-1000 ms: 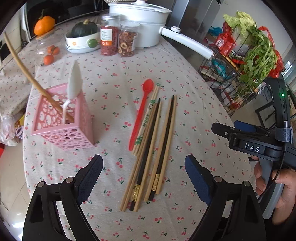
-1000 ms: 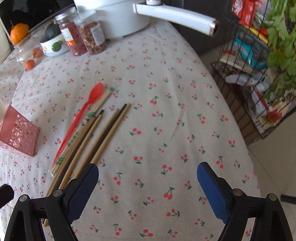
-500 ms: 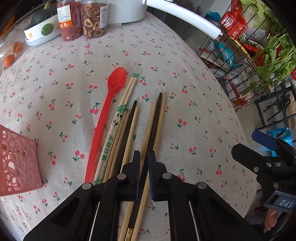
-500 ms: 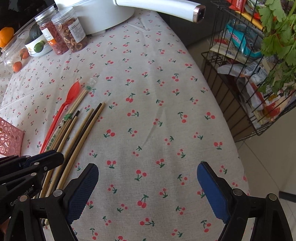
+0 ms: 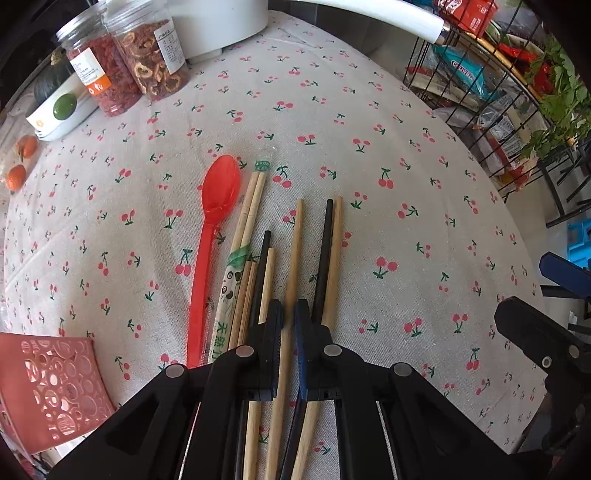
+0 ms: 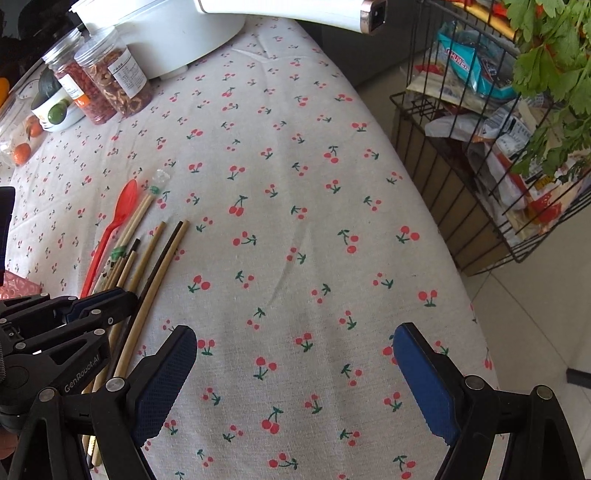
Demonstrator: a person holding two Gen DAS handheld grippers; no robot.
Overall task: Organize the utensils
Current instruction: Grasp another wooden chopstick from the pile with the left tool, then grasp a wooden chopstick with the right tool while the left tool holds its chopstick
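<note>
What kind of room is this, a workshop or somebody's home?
Most likely a home kitchen or dining corner. A cherry-print tablecloth covers the table, jars of dried food stand beside a white cooking pot, and a wire rack beside the table holds leafy greens and snack packets.

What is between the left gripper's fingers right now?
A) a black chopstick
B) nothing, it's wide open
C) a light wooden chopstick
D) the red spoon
C. The left gripper has its fingers closed around a light wooden chopstick, whose shaft runs up through the narrow gap between them; the red spoon lies off to the left on the tablecloth, untouched.
</note>
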